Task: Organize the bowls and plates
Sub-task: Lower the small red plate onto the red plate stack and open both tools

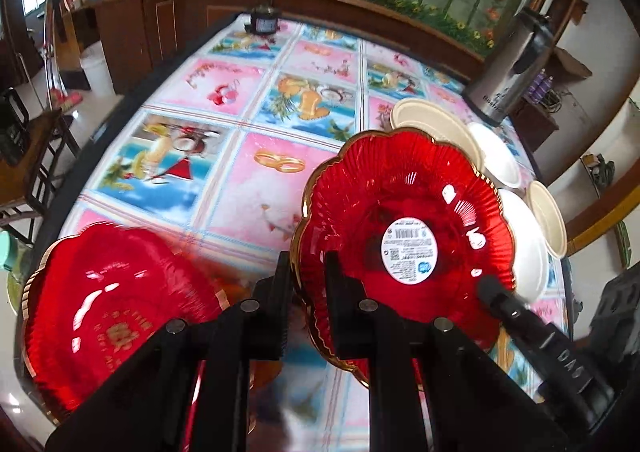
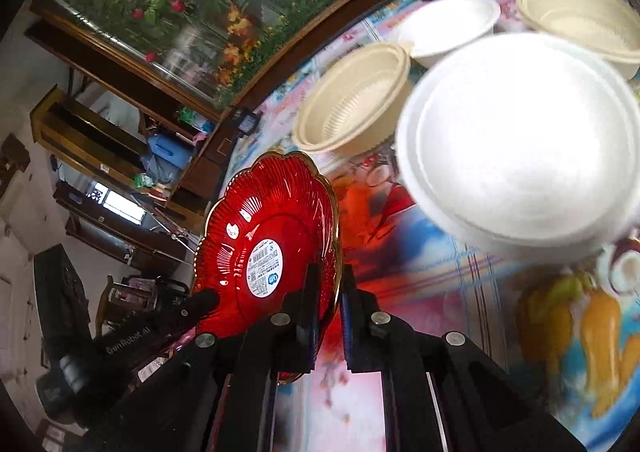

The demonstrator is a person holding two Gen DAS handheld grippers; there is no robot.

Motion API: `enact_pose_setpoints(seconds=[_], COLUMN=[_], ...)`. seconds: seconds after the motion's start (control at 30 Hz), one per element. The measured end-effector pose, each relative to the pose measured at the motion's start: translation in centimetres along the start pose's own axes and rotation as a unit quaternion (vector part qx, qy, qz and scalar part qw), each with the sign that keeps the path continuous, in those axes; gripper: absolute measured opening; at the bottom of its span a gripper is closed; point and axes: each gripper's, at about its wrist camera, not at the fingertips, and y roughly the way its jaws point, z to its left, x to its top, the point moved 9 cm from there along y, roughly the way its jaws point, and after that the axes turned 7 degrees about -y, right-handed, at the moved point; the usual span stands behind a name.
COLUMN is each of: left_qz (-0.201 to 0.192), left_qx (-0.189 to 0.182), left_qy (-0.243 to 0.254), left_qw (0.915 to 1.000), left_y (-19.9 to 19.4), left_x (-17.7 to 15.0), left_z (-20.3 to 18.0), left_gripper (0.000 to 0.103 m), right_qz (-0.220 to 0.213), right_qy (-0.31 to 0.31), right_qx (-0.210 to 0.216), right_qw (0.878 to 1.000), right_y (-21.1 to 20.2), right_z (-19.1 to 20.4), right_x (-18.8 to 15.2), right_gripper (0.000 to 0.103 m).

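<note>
Both grippers pinch the same red plate (image 1: 404, 236), held tilted up off the tablecloth (image 1: 248, 180), label sticker facing the cams. Left gripper (image 1: 307, 272): fingers closed on the plate's gold scalloped rim, rim runs btwn the pads. Right gripper (image 2: 330, 288): same, clamped on the rim at the opposite side; in the left wrist view only one right finger tip shows, lower right of the plate, rest cut off by the frame edge. Likewise in the right wrist view the left gripper's tip is a dark blurred stub at the plate's lower left.

2nd red plate (image 1: 120, 316) lies flat on the table at lower left of the left view, gold characters in its center; its near edge is hidden behind the gripper body, and it's motion-blurred.

White bowl (image 2: 520, 140), close to the right cam, blurred, edge detail hard to read. Behind it: ribbed cream bowl (image 2: 352, 100), another white bowl (image 2: 452, 24), 2nd cream bowl (image 2: 580, 16) cut at the frame's right. In the left view the bowls are mostly hidden behind the held plate. Steel thermos (image 1: 508, 68) stands near the bowls; top cropped in the right view. Small dark jar (image 1: 264, 20) at the far table end, too small to ID.
</note>
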Motion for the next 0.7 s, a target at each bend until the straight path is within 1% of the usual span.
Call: enact_pose_setpoints(seconds=[0.07,0.17,0.3,0.37,0.5,0.6,0.7], left_qz=[-0.014,-0.040,-0.073,-0.082,-0.083,-0.066,-0.042], left_qx=[-0.001,0.007,0.031,0.048,0.065,0.074,0.078], left_qy=[0.000,-0.003,-0.010,-0.016,-0.036,-0.050,-0.057], left_qw=[0.9999,0.9992,0.9968,0.9954,0.9938,0.9938,0.9945], left_y=[-1.7,-4.6,-8.2,-9.4,-9.9,-8.7,-6.8], left_x=[-0.2,-0.1,-0.2,-0.5,-1.4,-2.3,-3.3], left_z=[1.2,4.0,8.6,11.2,15.3,17.6,18.9], left_gripper=[0.014,0.014,0.014,0.014,0.014,0.014,0.014], right_qz=[-0.013,-0.017,0.000,0.009,0.040,0.067,0.087], right_qy=[-0.024,-0.052,-0.091,-0.114,-0.157,-0.180,-0.195], right_qx=[0.002,0.012,0.039,0.047,0.058,0.058,0.046], right_qw=[1.000,0.998,0.995,0.992,0.985,0.980,0.976], right_y=[-1.5,-2.7,-2.6,-2.1,-0.2,1.8,3.4], right_z=[1.9,4.8,9.4,11.9,16.0,17.8,18.4], right_x=[-0.4,-1.4,-3.7,-5.1,-8.4,-10.7,-12.4], right_gripper=[0.009,0.009,0.009,0.009,0.010,0.010,0.011])
